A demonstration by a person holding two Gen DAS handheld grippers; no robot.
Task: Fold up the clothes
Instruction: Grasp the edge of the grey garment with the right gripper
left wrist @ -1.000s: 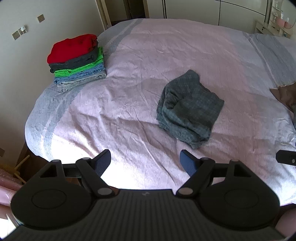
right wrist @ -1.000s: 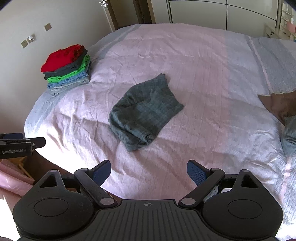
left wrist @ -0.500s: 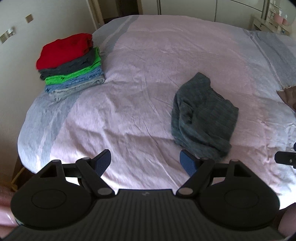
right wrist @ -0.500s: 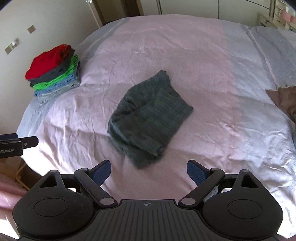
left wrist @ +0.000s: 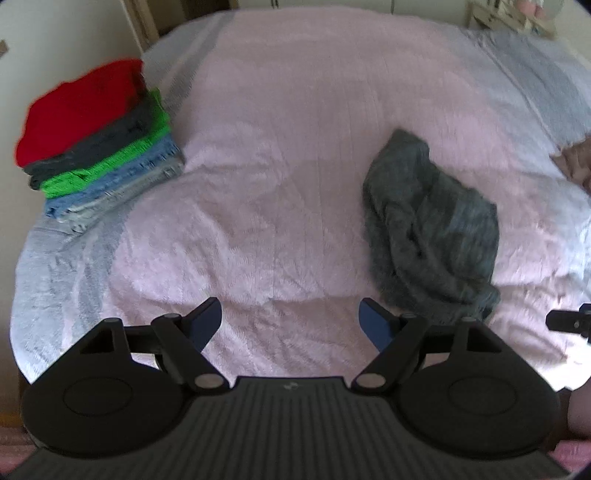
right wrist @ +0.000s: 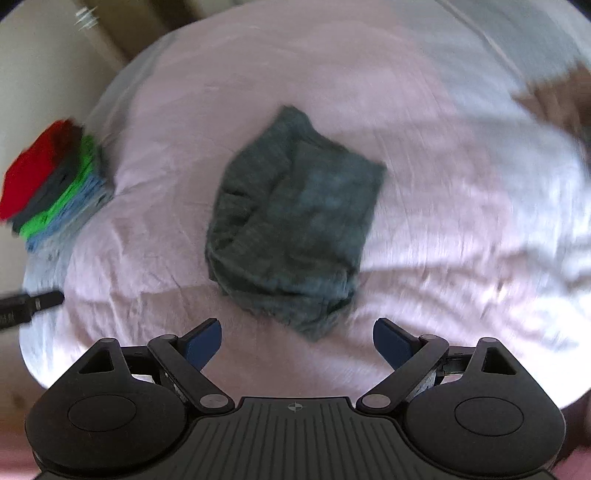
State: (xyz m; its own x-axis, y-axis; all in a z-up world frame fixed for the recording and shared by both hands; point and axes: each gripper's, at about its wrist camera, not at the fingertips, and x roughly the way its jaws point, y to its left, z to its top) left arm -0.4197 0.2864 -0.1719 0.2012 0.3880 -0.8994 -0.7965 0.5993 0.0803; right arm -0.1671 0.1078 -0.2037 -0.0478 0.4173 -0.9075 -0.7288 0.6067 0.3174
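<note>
A crumpled grey checked garment (left wrist: 430, 225) (right wrist: 295, 218) lies on the pink bedspread (left wrist: 277, 129) (right wrist: 443, 206). My left gripper (left wrist: 290, 323) hovers open over the near edge of the bed, to the left of the garment's near end. My right gripper (right wrist: 297, 339) is open too, just short of the garment's near corner, with nothing between its fingers. Each gripper's tip shows at the edge of the other's view. A stack of folded clothes (left wrist: 96, 144) (right wrist: 51, 181), red on top, sits at the bed's left corner.
A brown item (left wrist: 574, 164) (right wrist: 554, 99) lies at the right side of the bed. A wall and a door frame (left wrist: 138, 26) stand behind the stack. Broad bare bedspread lies between the stack and the grey garment. Both views are motion-blurred.
Both grippers have moved forward and lower toward the bed. The grey garment and the folded stack look larger and nearer. Both jaws stay open.
</note>
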